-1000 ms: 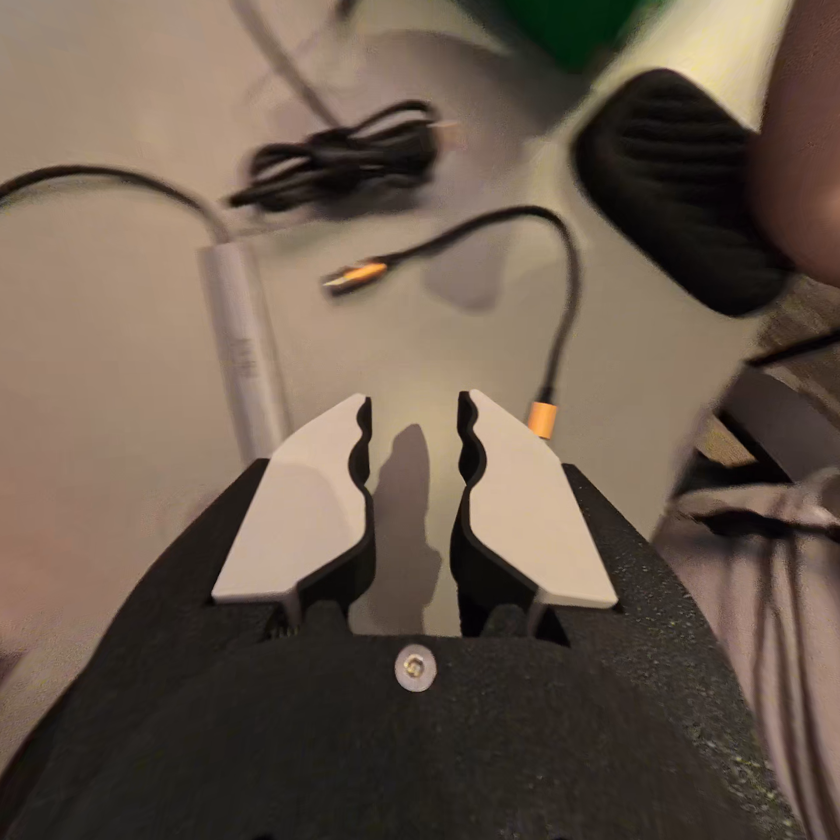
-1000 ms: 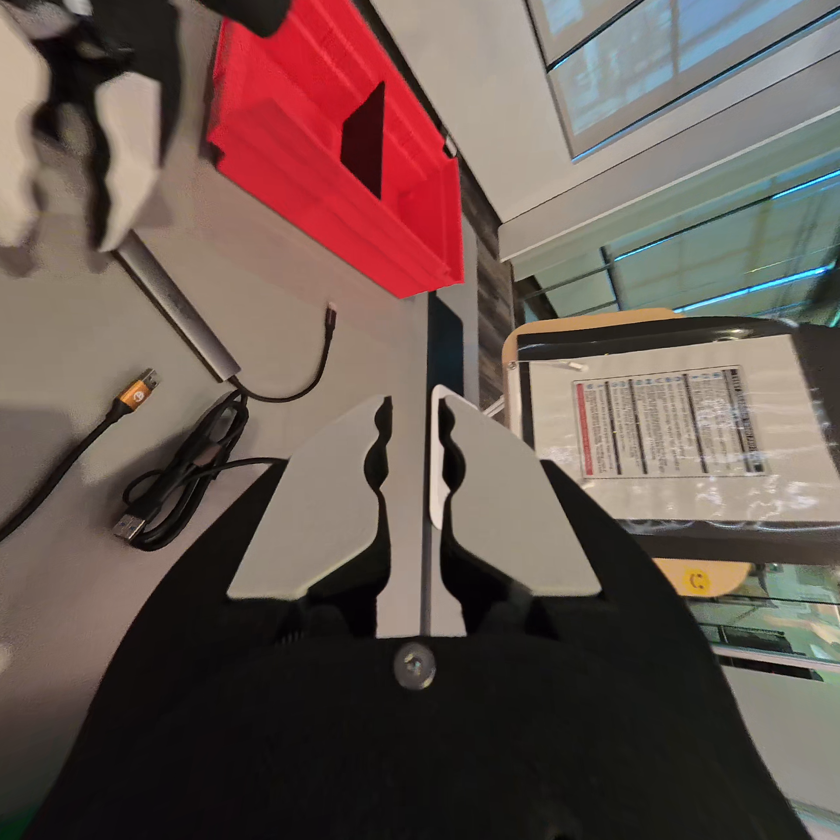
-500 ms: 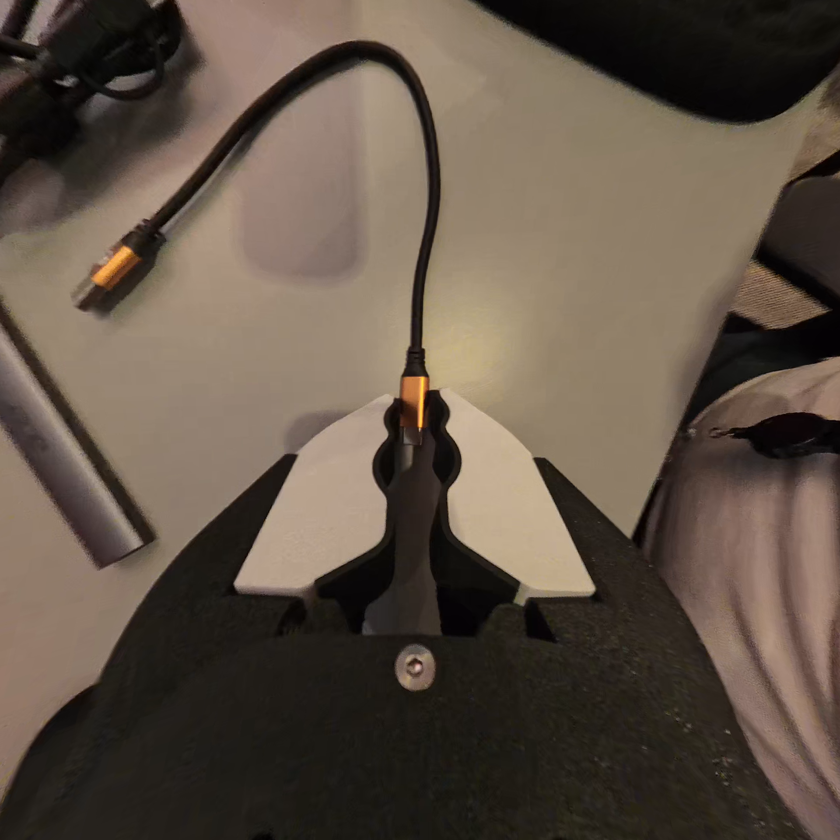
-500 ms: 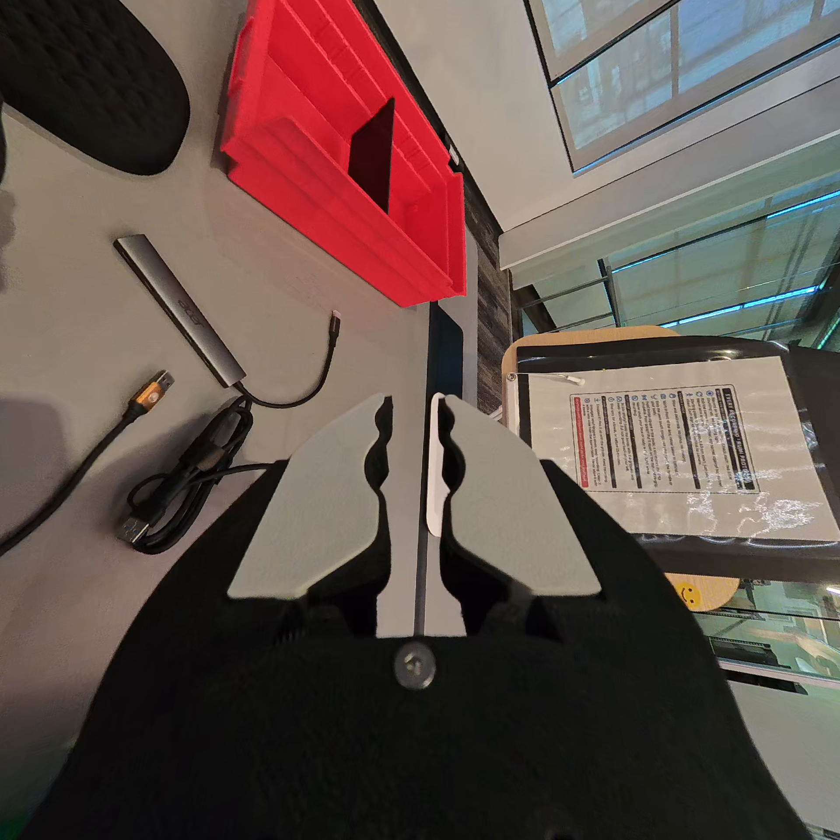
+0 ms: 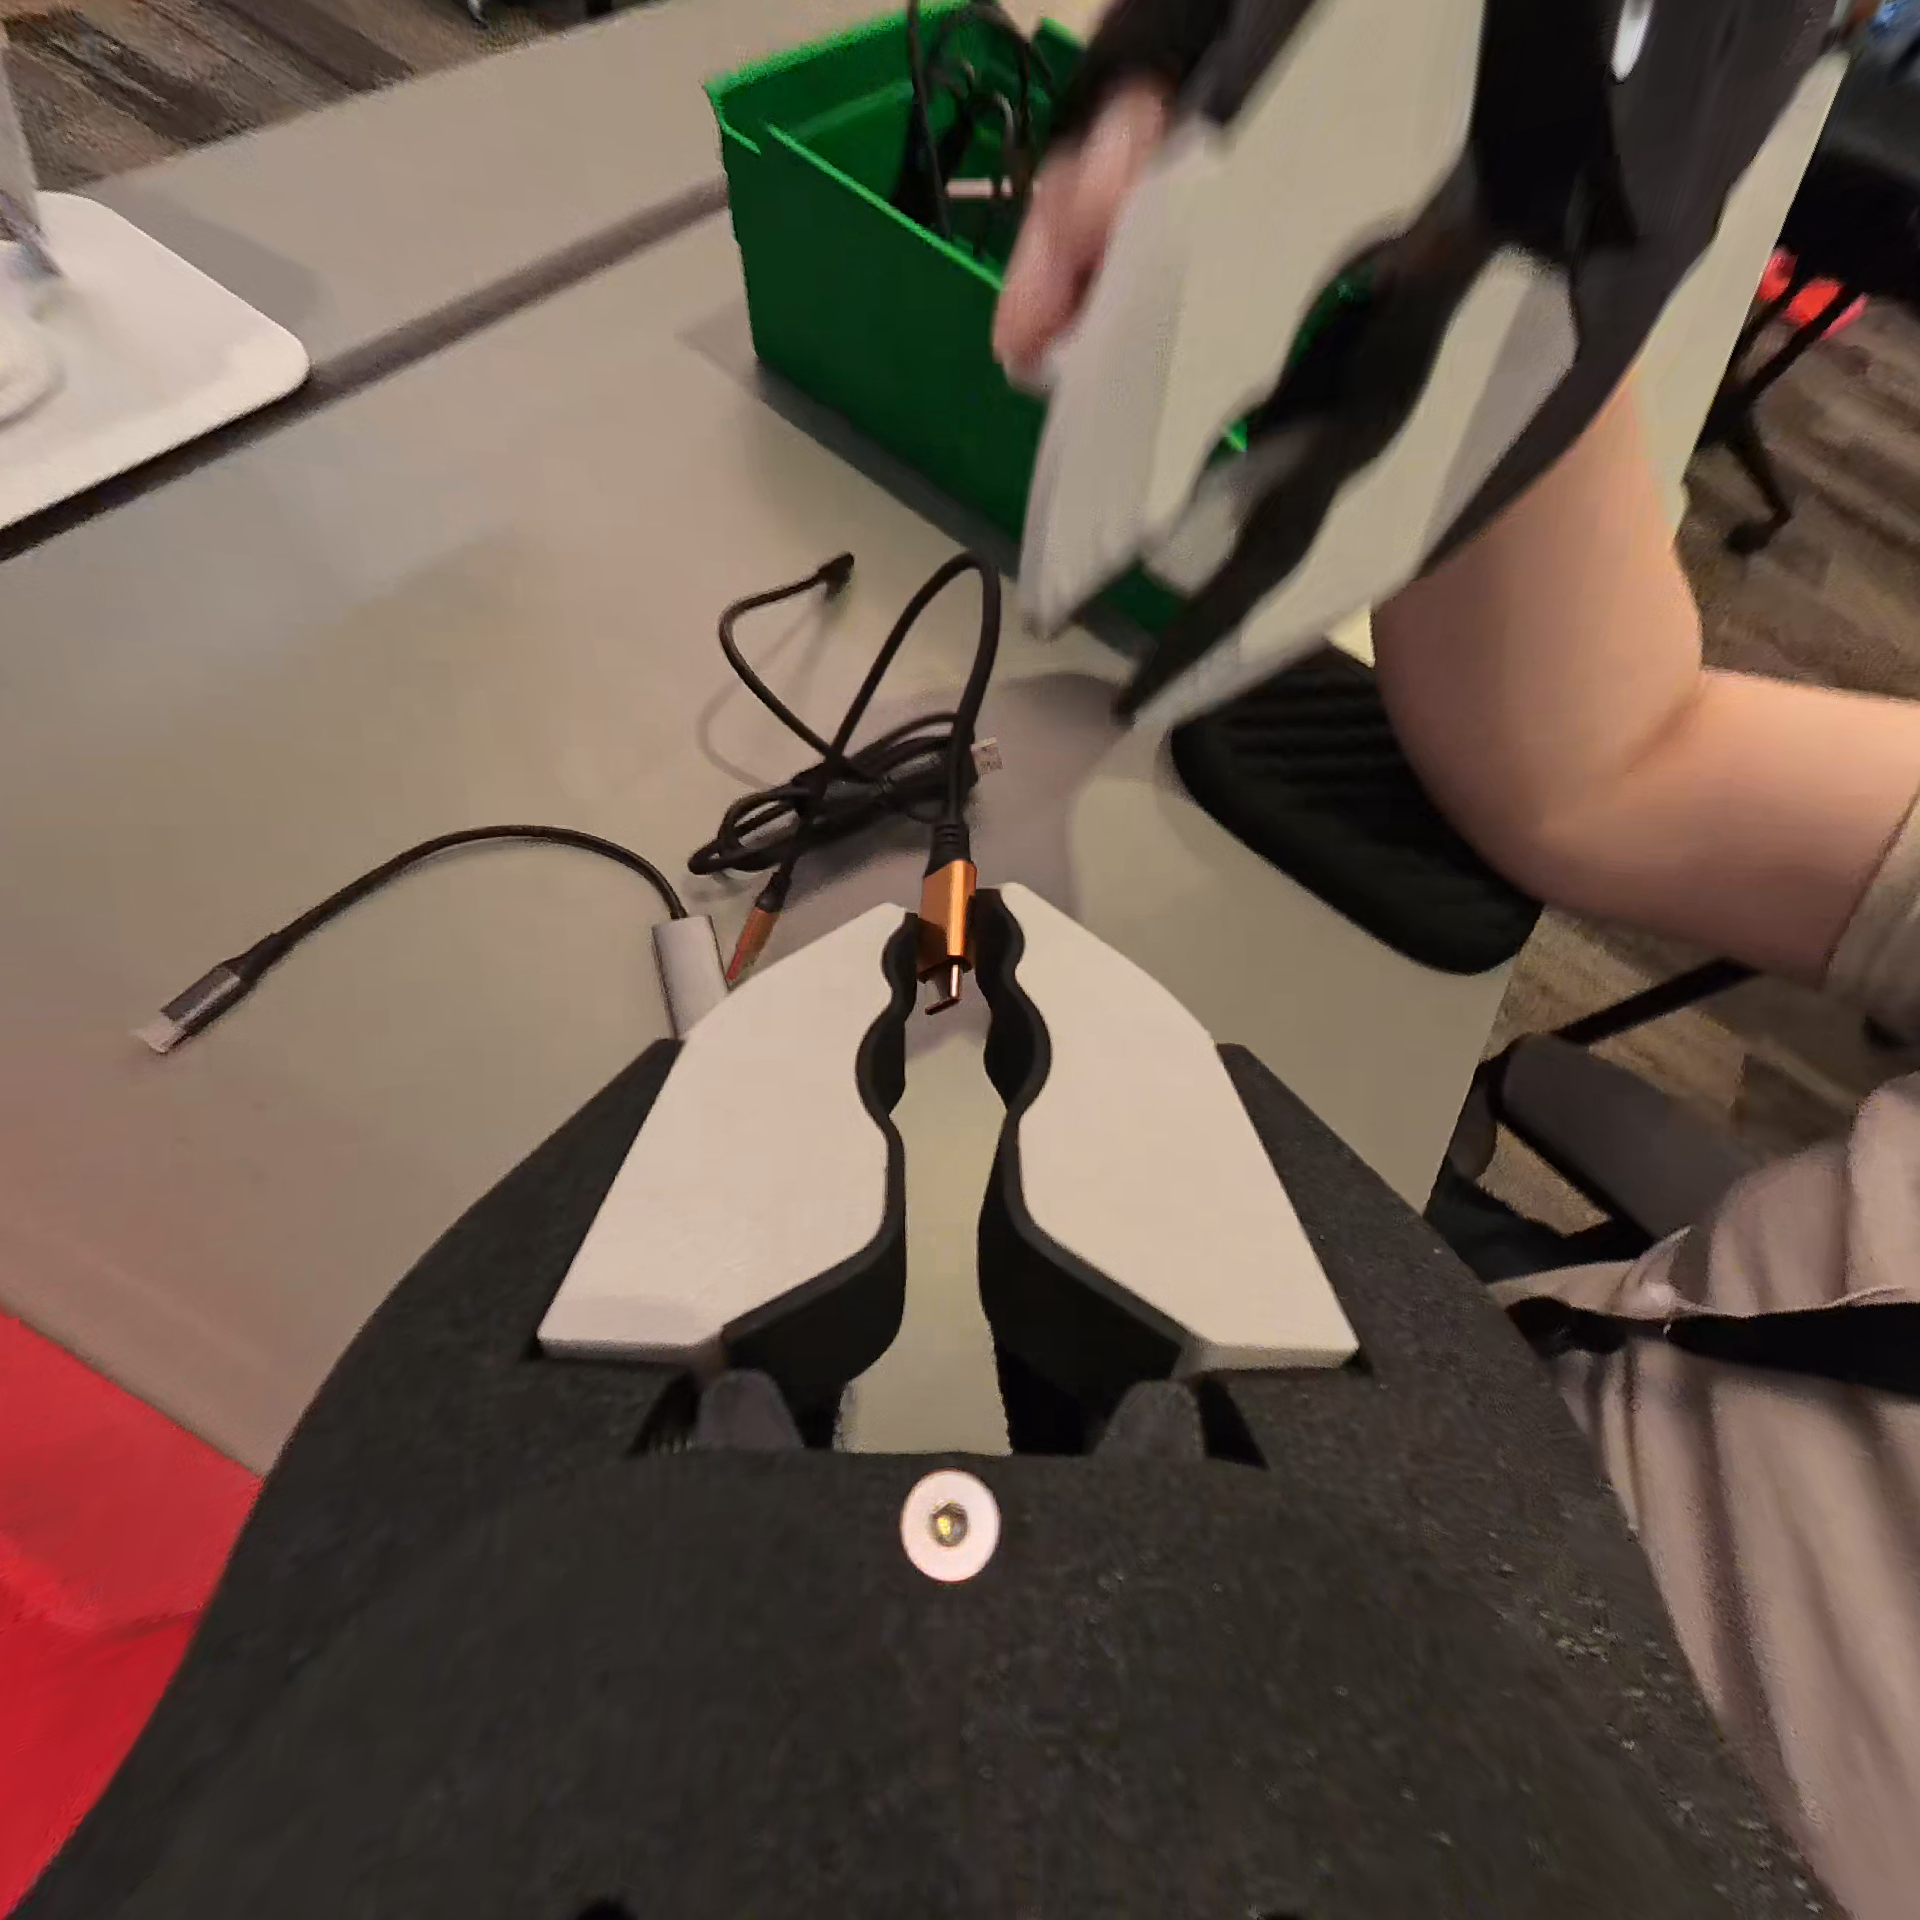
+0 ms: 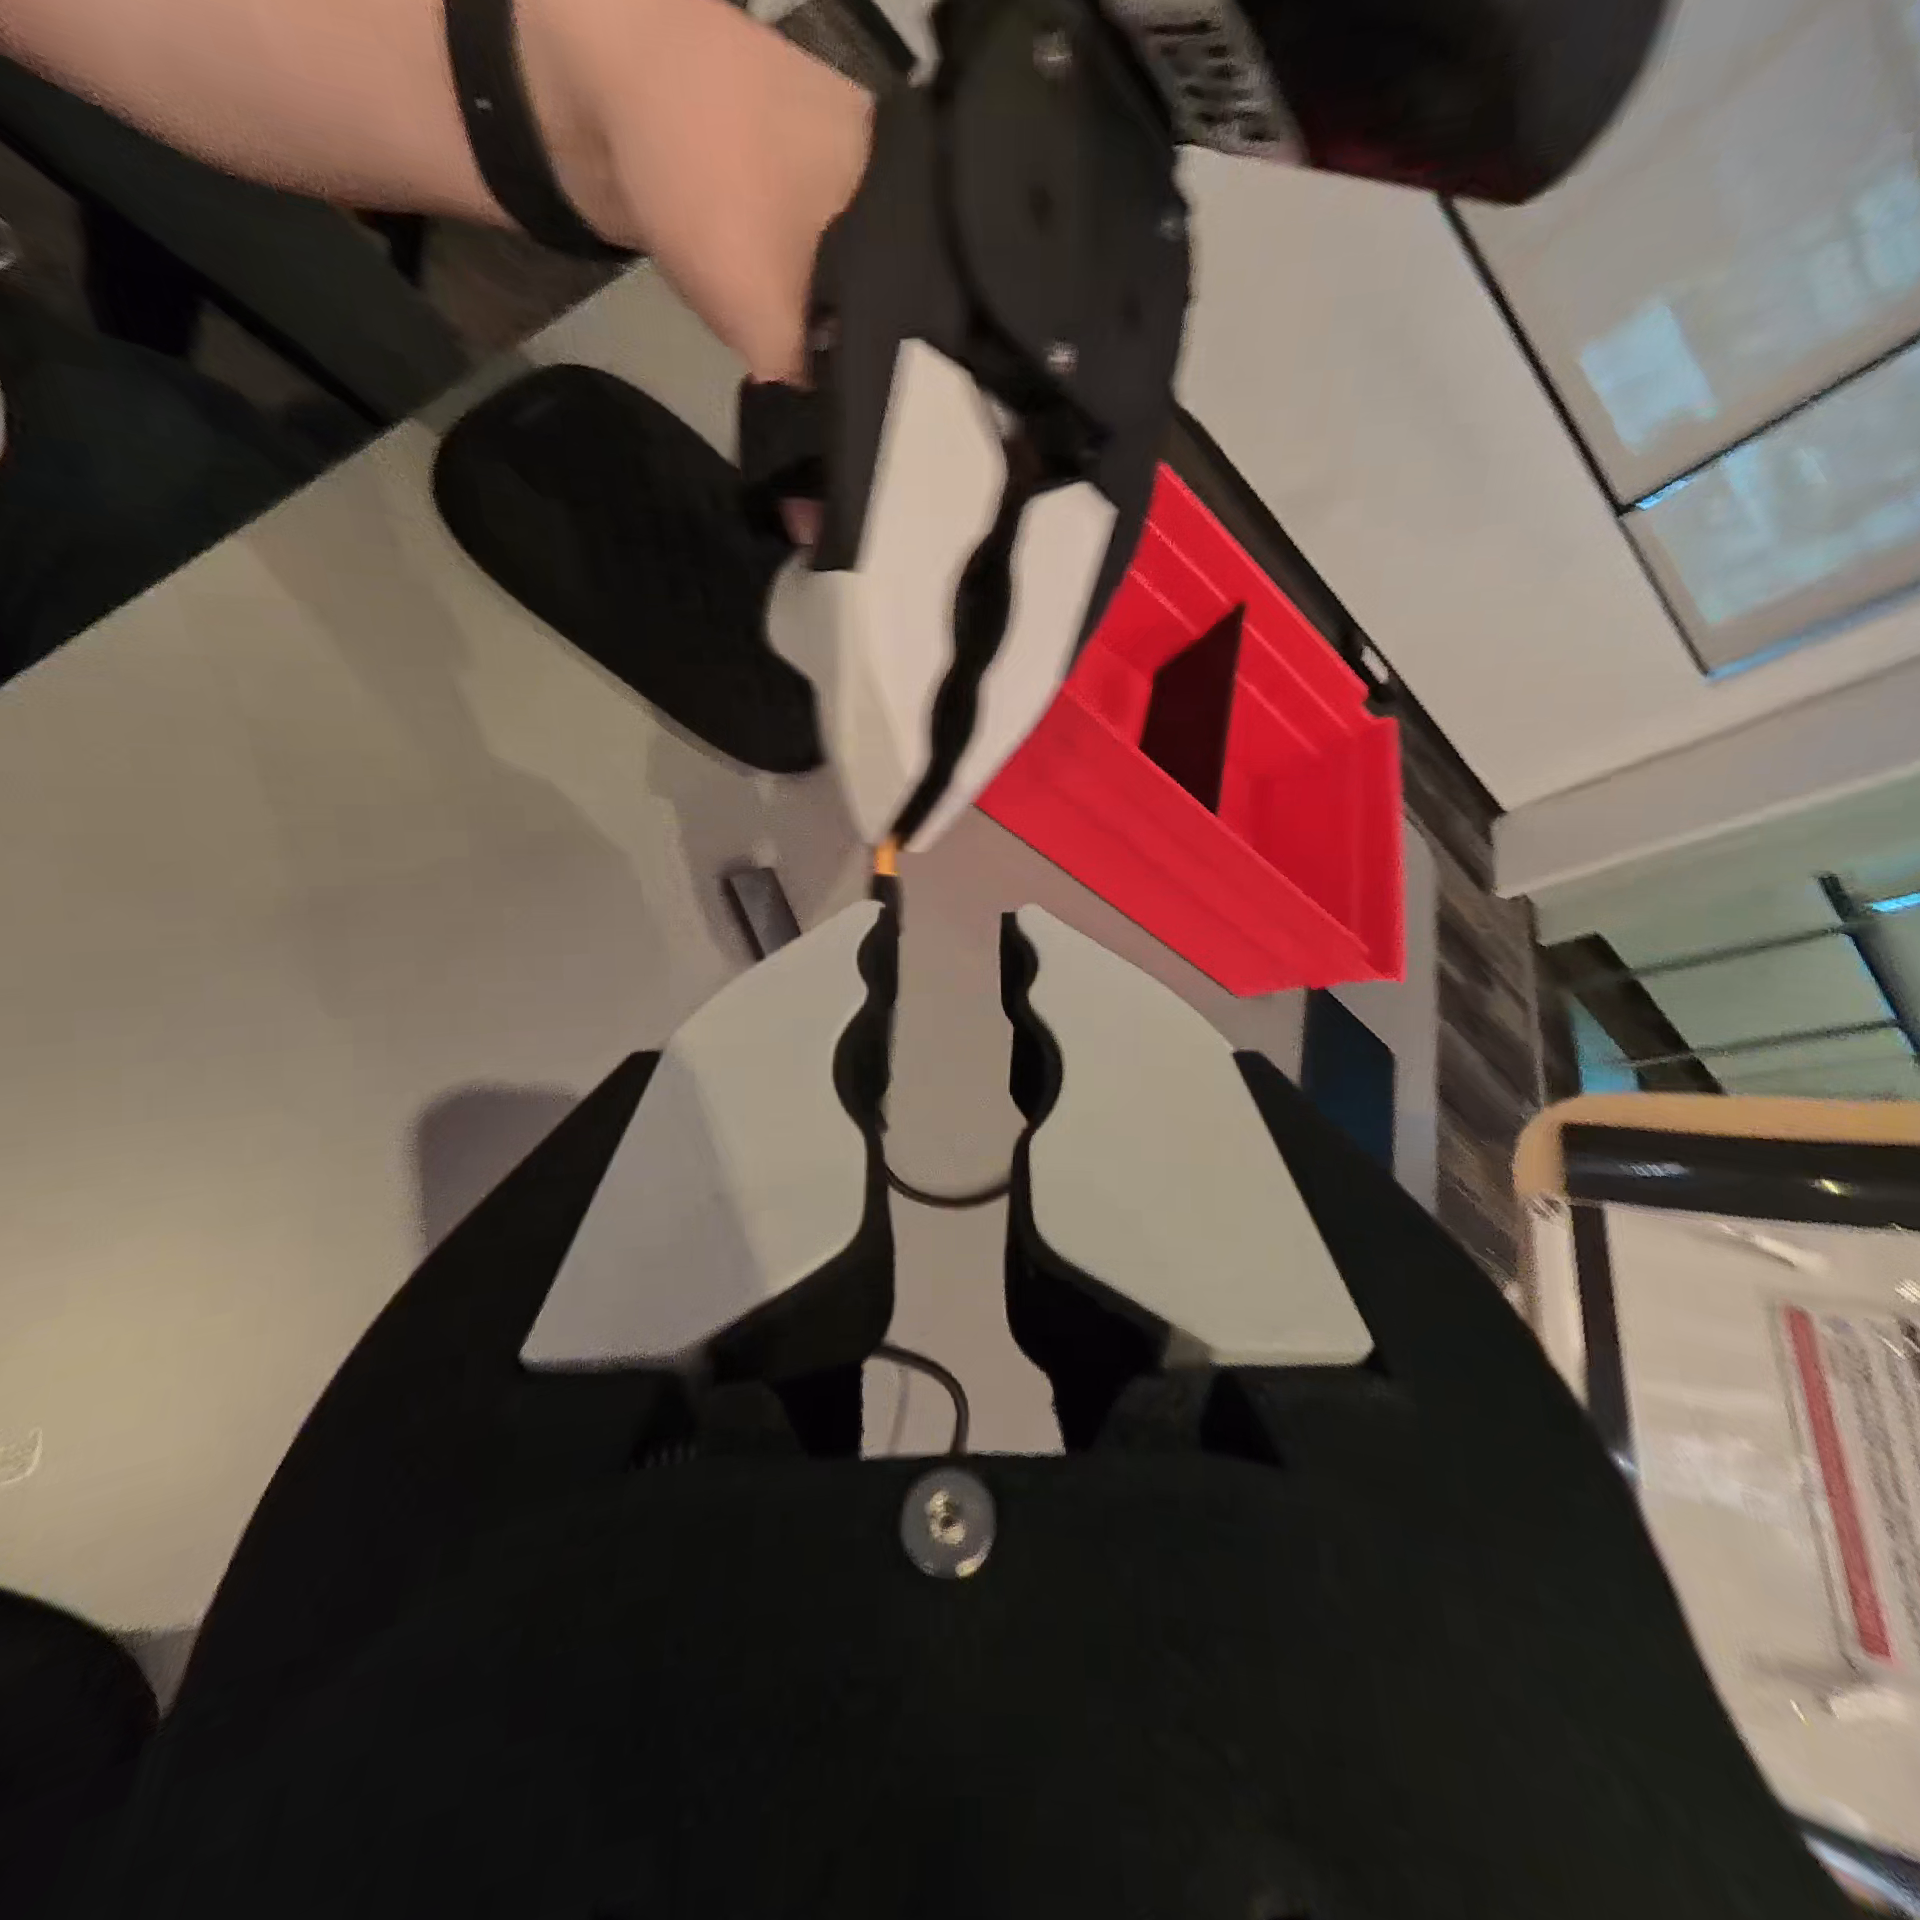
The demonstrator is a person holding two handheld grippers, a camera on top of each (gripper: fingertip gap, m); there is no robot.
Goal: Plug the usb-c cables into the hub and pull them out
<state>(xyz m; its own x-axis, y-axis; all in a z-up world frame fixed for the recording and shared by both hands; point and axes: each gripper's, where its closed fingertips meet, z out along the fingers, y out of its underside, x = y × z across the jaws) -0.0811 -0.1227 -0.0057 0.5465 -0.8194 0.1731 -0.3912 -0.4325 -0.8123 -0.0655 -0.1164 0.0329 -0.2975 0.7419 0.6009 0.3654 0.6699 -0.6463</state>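
My left gripper [image 5: 948, 914] is shut on the orange USB-C plug [image 5: 943, 951] of a black cable and holds it above the grey table [image 5: 416, 644]. The cable's other orange plug [image 5: 764, 925] lies by the end of the grey hub [image 5: 688, 961], most of which my finger hides. The hub's short cable [image 5: 436, 862] runs left. My right gripper [image 6: 948, 920] is open and empty, just under the left gripper [image 6: 899, 826] and its plug [image 6: 886, 857]. The right gripper also shows blurred in the left wrist view [image 5: 1091, 655]. The hub end [image 6: 758, 909] shows beside my right fingers.
A bundled black cable [image 5: 831, 800] lies behind the hub. A green bin [image 5: 883, 291] with cables stands at the back. A red bin [image 6: 1226, 810] and a black pad [image 6: 623, 561] lie on the table. The person's forearm [image 5: 1662, 779] is at the right. The tips of one gripper are about 5 cm away from the tips of the other. The left tips stand about 15 cm off the grey hub [image 5: 688, 961].
My left gripper has closed on the orange plug and lifted it off the table. My right gripper has swung over towards the left gripper and opened wider.
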